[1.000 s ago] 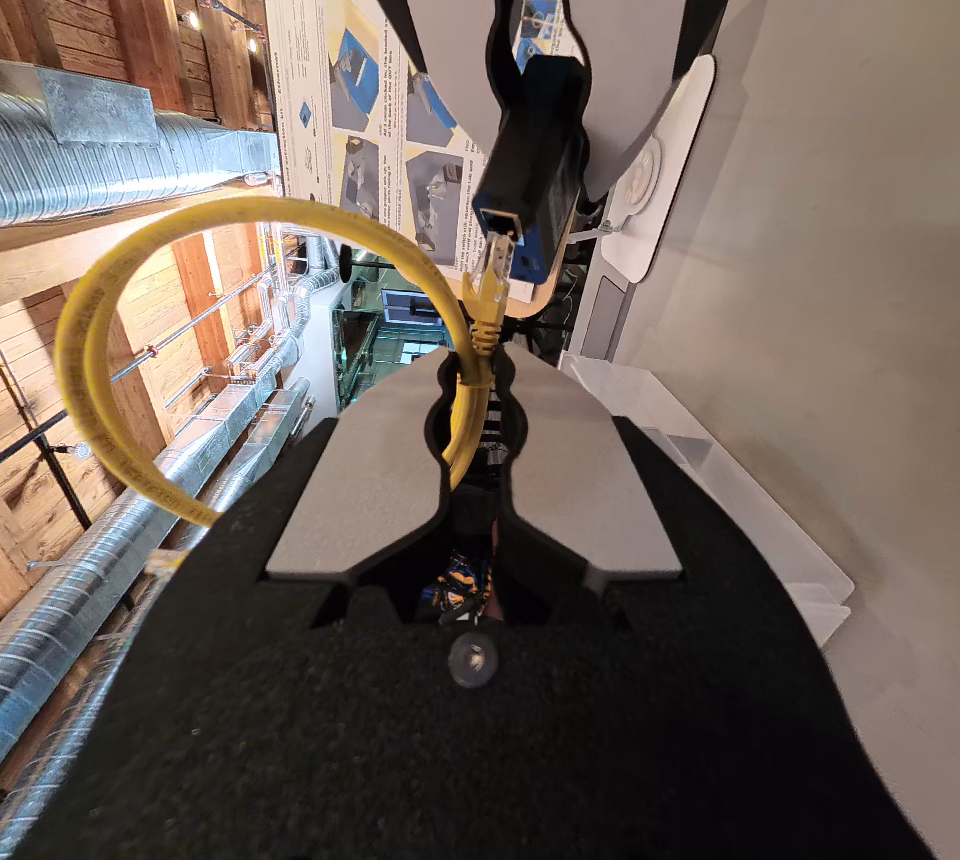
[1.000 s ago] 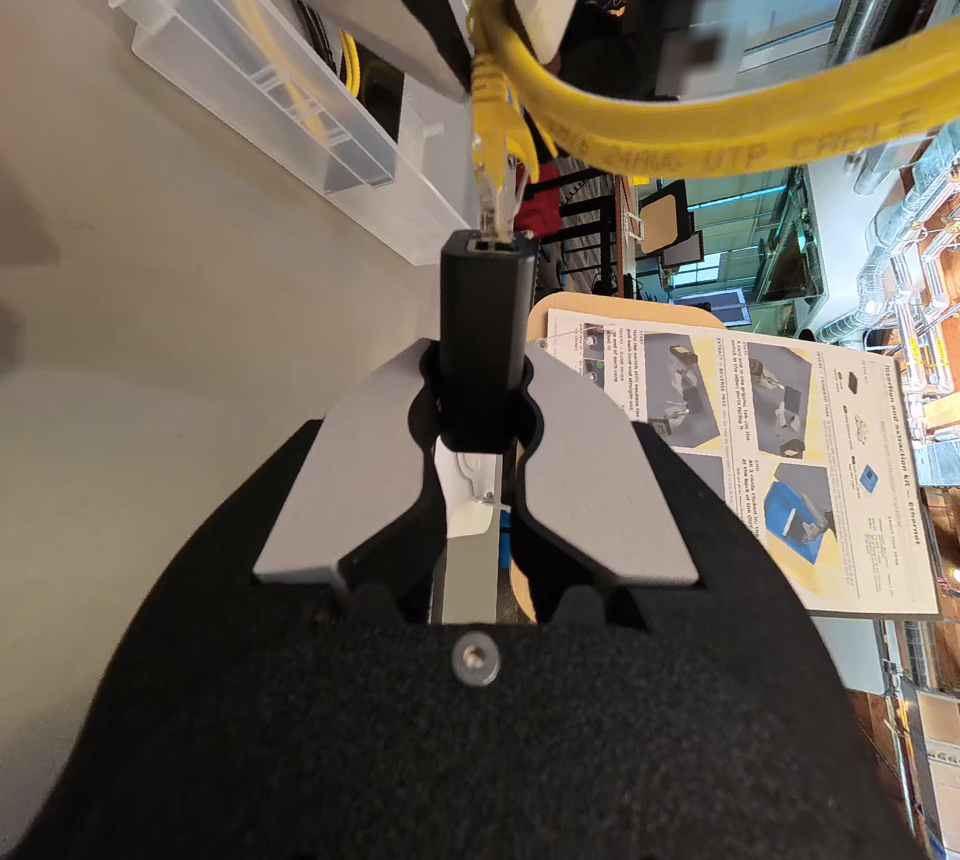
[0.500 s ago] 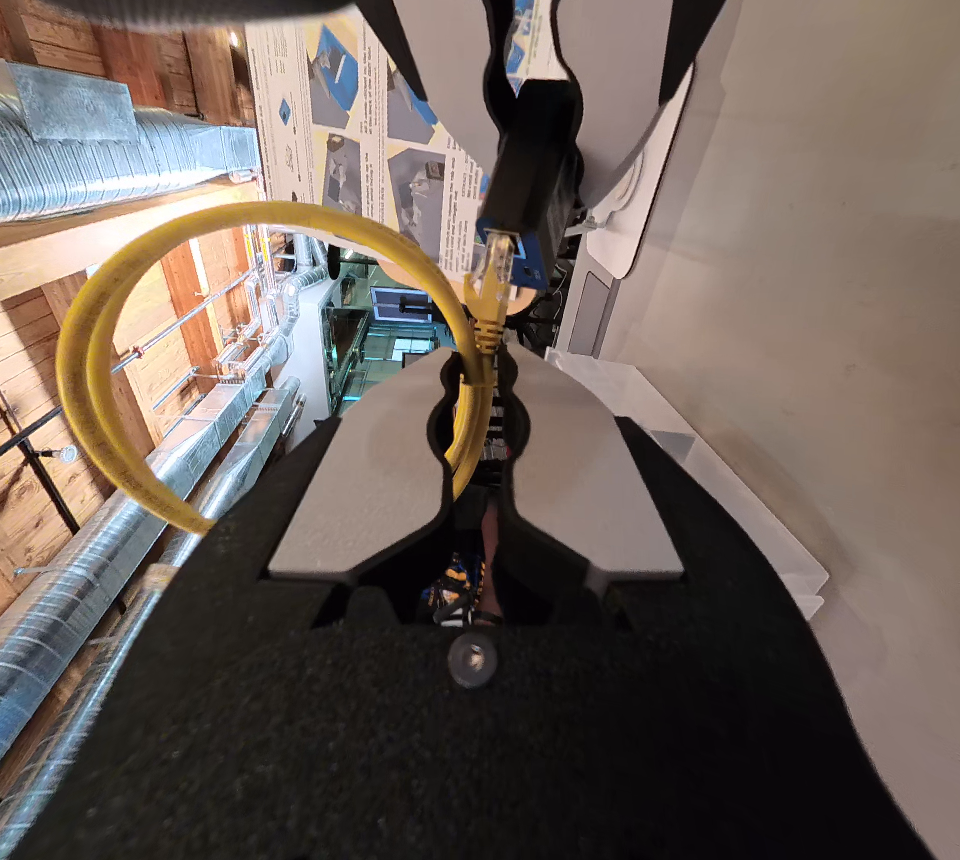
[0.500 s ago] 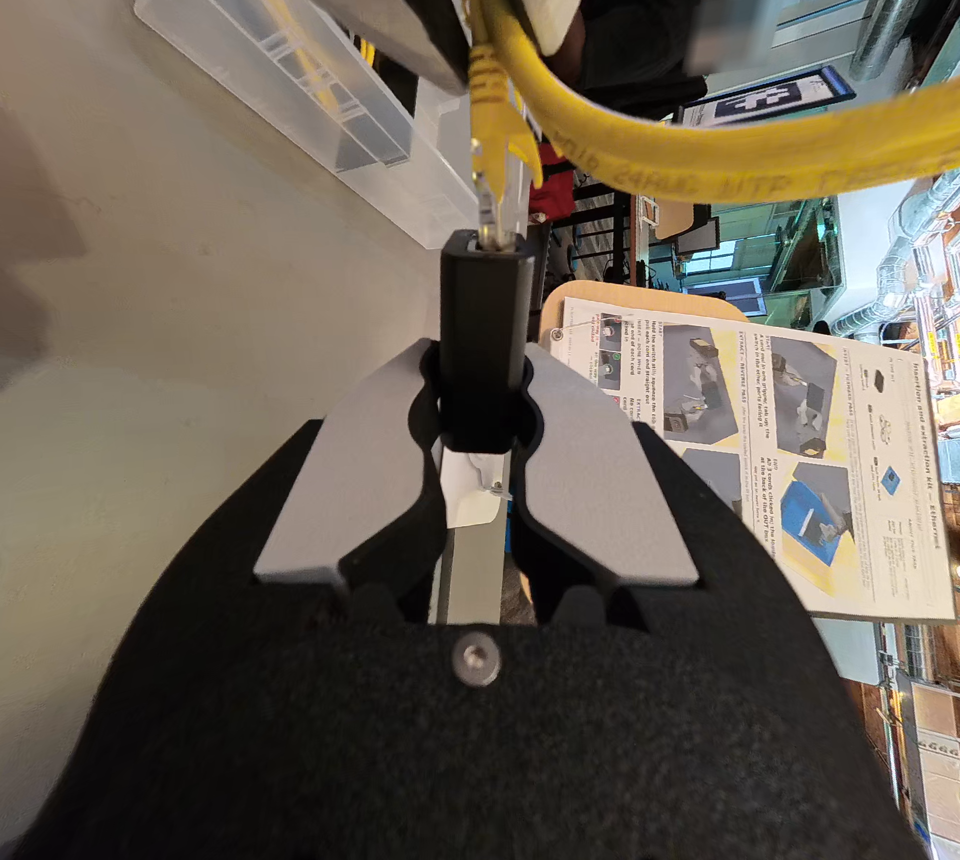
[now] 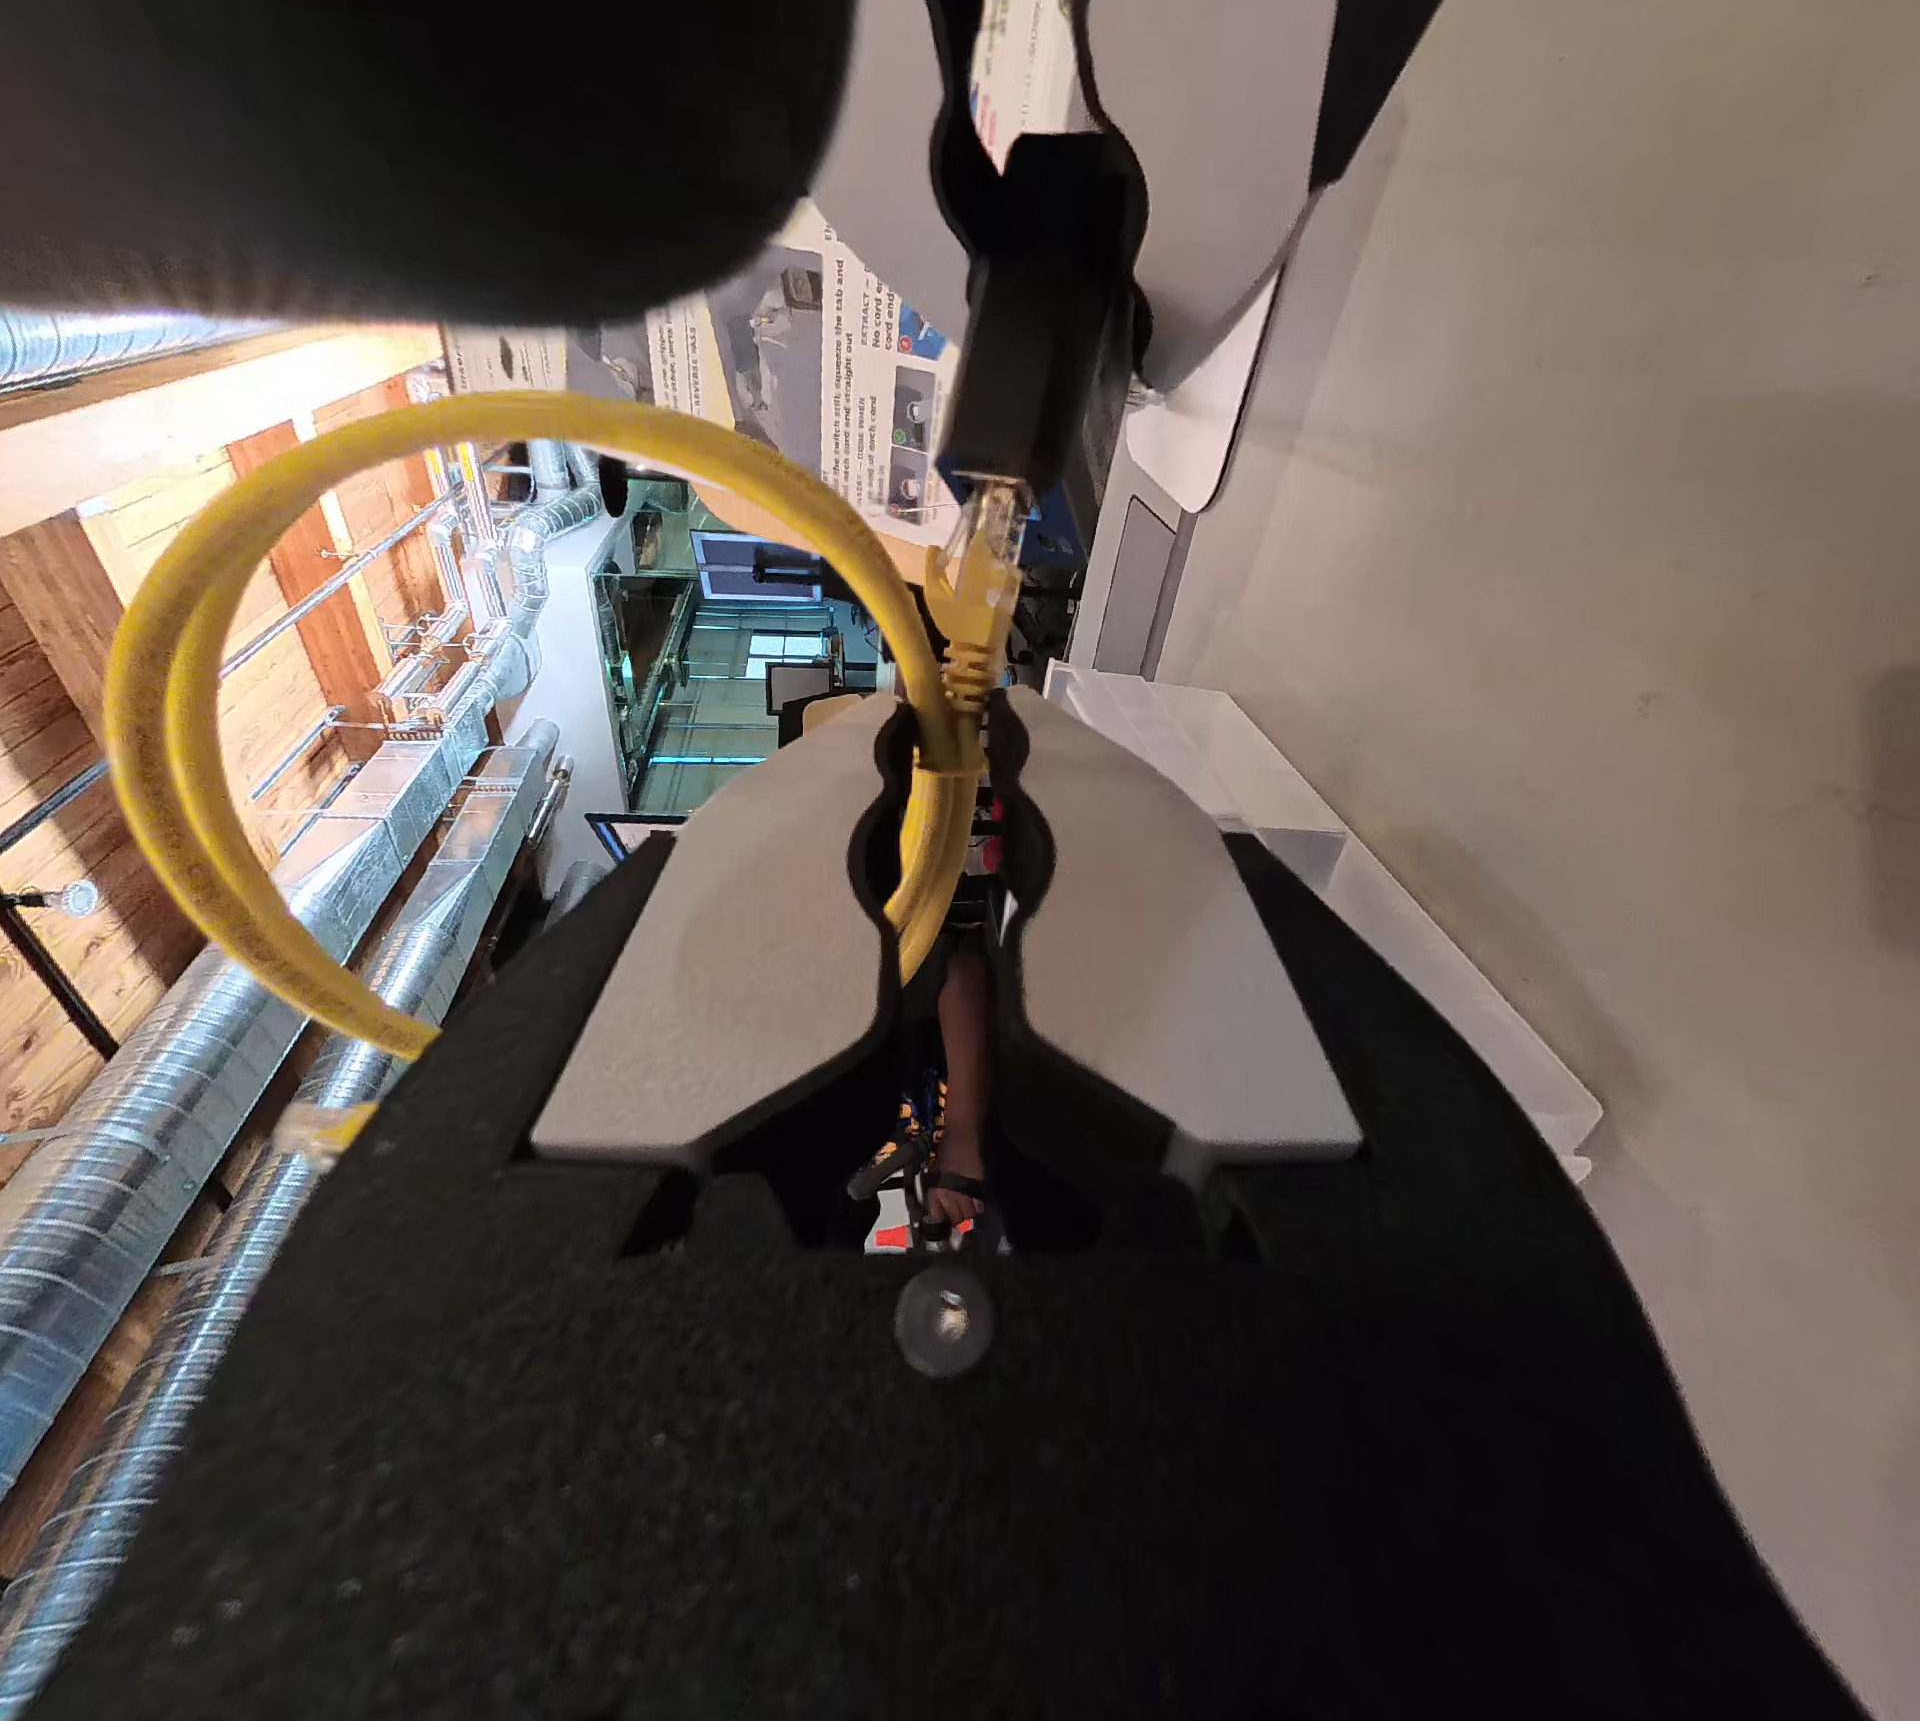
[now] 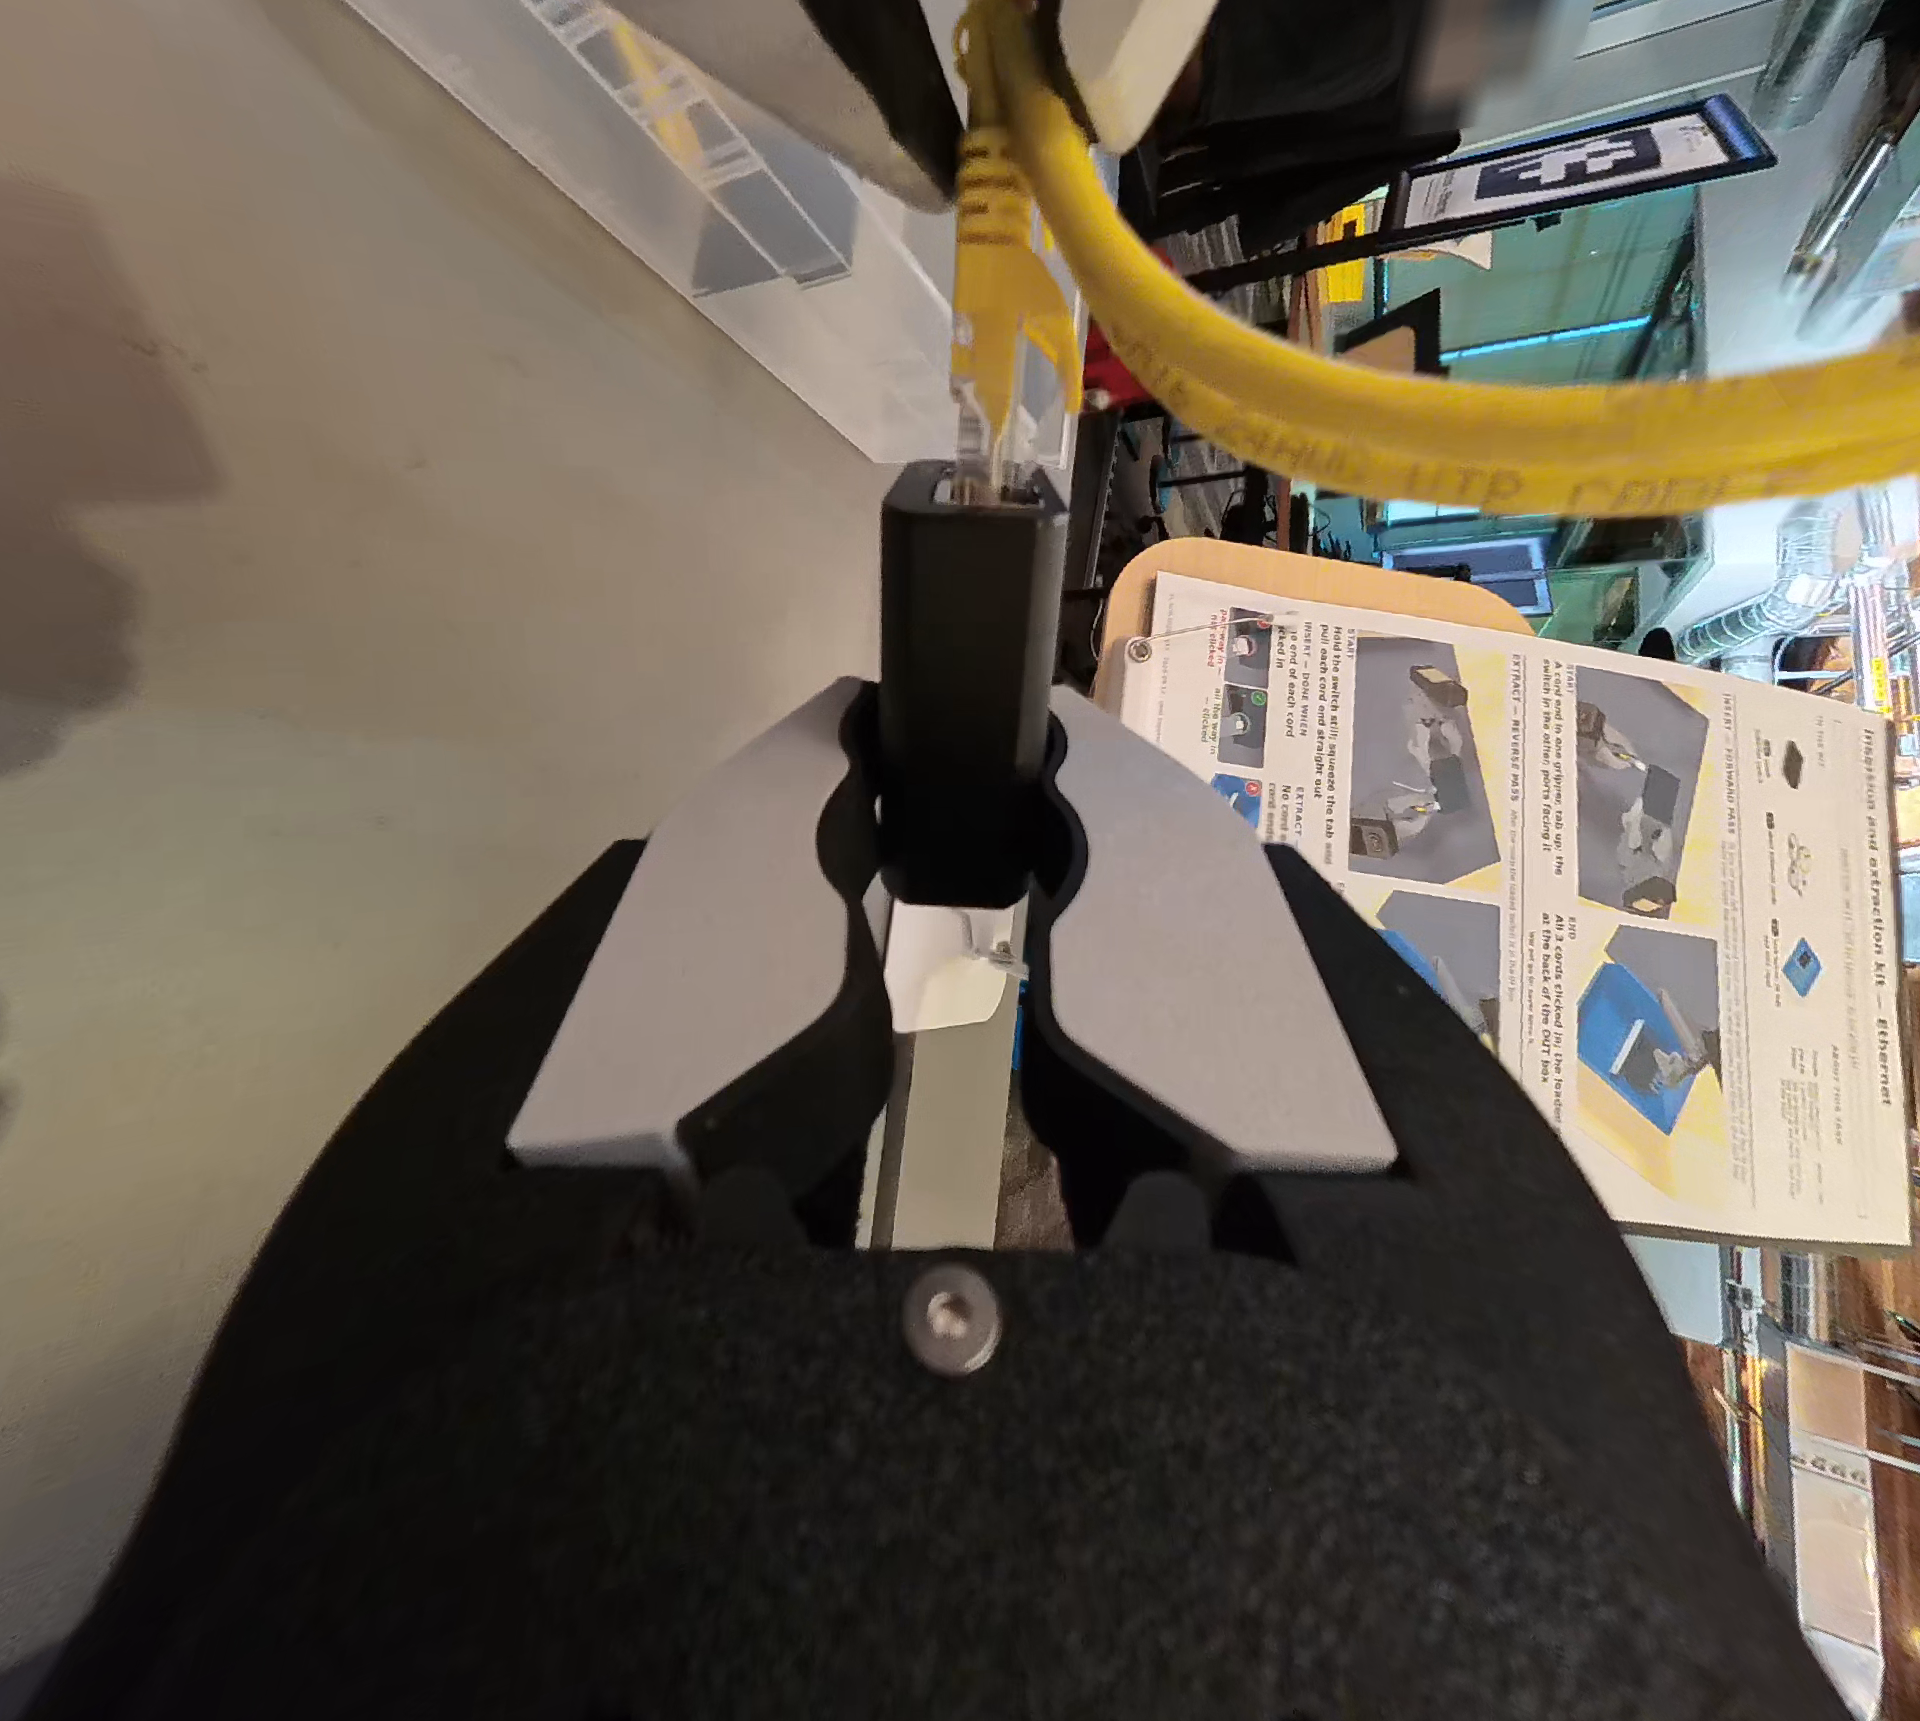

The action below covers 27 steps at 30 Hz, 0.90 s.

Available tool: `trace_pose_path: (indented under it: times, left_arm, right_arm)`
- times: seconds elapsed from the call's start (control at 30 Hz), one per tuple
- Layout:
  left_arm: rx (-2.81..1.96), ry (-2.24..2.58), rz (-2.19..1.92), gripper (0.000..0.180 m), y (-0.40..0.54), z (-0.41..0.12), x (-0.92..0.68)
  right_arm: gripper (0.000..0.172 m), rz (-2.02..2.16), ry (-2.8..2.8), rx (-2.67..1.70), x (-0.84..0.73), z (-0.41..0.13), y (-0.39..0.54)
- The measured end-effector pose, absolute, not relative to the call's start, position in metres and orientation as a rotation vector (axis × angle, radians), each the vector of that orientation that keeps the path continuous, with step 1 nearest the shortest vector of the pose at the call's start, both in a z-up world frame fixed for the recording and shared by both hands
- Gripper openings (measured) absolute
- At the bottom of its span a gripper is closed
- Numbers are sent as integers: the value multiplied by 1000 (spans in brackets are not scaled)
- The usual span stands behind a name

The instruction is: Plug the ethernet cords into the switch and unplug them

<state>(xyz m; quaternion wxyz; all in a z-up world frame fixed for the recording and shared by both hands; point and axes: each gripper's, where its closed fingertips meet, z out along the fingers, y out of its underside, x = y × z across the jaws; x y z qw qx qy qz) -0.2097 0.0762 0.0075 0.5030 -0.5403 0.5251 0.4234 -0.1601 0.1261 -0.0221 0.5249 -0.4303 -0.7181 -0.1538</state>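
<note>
Left wrist view, left side: yellow round-jacket ethernet cord doubles into a big loop against wooden ceiling beams and silver ribbed ducts; its loose far plug sits at the edge of the black tong housing. Centre: left tongs are clamped on the doubled yellow cord just behind the ribbed boot, grey fingers pressing both sides. The clear plug points up, its tip at the port mouth of the small black rectangular switch; not seated, most of the plug body shows outside. Right side: pale grey surface with a clear plastic compartment box on it. Right wrist view, left side: same surface and clear box. Centre: right tongs grip the black switch around its lower body, port end facing away; the plug tip is at the port opening. Right: printed instruction sheet on a wooden board.
</note>
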Motion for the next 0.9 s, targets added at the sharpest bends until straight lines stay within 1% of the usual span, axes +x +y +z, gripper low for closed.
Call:
trace_pose_path:
  times: [0.43, 0.63, 0.67, 0.77, 0.87, 0.9]
  left_arm:
    - [-1221, 1227, 994, 14, 72, 14, -201]
    - [-1125, 1147, 926, 17, 54, 34, -197]
    - [-1125, 1152, 880, 14, 47, 34, -194]
    - [-1204, 1152, 725, 17, 31, 29, -193]
    - [-1452, 1128, 220, 25, 7, 4, -185]
    - [-1545, 1089, 41, 30, 3, -5, -186]
  right_arm:
    - [25, -278, -1703, -1068, -161, -21, 123]
    - [25, -199, -1670, -1106, -157, -19, 126]
    - [25, -191, -1666, -1112, -156, -20, 127]
    - [25, -144, -1653, -1118, -155, -19, 127]
    - [25, -130, -1642, -1110, -154, -17, 127]
    - [25, -122, -1639, -1103, -154, -16, 126]
